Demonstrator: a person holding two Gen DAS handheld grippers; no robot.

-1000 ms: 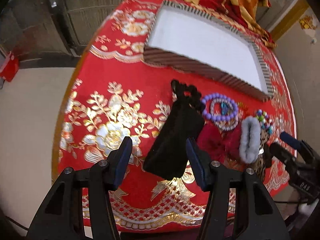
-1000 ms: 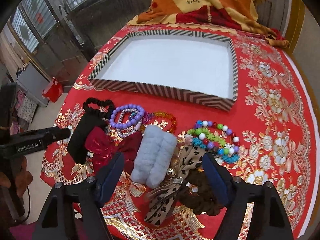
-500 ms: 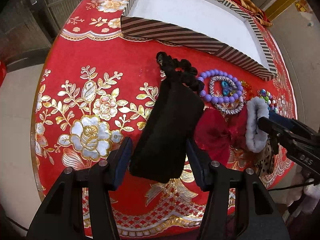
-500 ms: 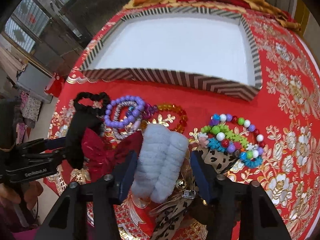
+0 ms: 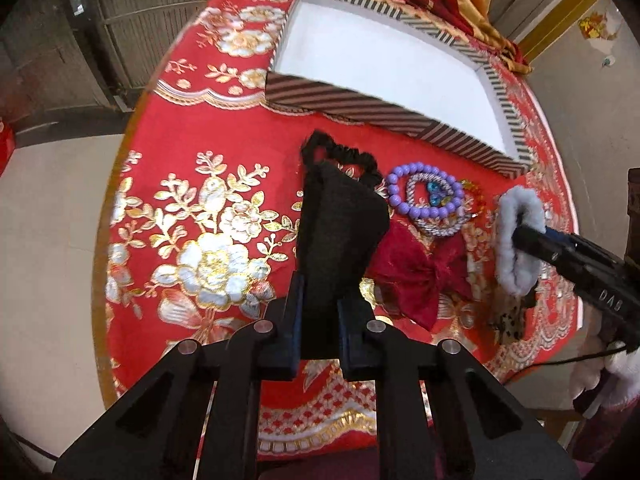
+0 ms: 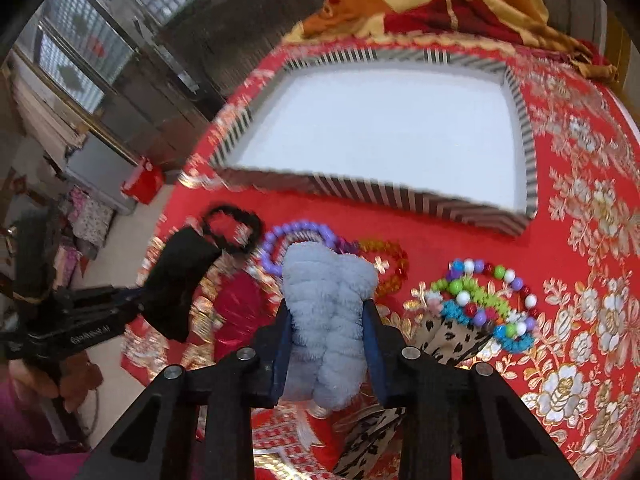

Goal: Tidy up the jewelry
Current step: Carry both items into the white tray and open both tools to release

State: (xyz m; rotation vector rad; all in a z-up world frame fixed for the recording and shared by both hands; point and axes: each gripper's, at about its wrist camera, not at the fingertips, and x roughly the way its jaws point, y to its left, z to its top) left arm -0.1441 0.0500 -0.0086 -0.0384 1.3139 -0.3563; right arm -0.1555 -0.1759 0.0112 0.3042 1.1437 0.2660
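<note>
The jewelry lies in a cluster on the red cloth (image 5: 224, 132), near side of the striped tray (image 6: 524, 136), whose white floor holds nothing yet.

Going left to right: the left gripper (image 5: 319, 320) was wide open a second ago, with the black pouch (image 5: 340, 232) lying loose between its fingers; now its jaws have closed to a narrow gap and pinch the pouch's near end. The pouch stands up from the cloth, so it looks lifted. The black scrunchie (image 5: 340, 156) lies just beyond it. Right of that, the purple bead bracelet (image 5: 424, 192) and the red bow (image 5: 424, 272) lie where they did.

Next, the right gripper (image 6: 326, 344) was open over the pile a second ago and half closed half a second ago; now both pads press the sides of the grey fluffy band (image 6: 328, 312), which bulges above them. Further right, the multicoloured beads (image 6: 488, 300) and the leopard bow (image 6: 452, 332) are untouched.

Both grips look made, so the picking step seems done for two pieces. What remains, I judge, is carrying each to the tray at the far side and letting go.
</note>
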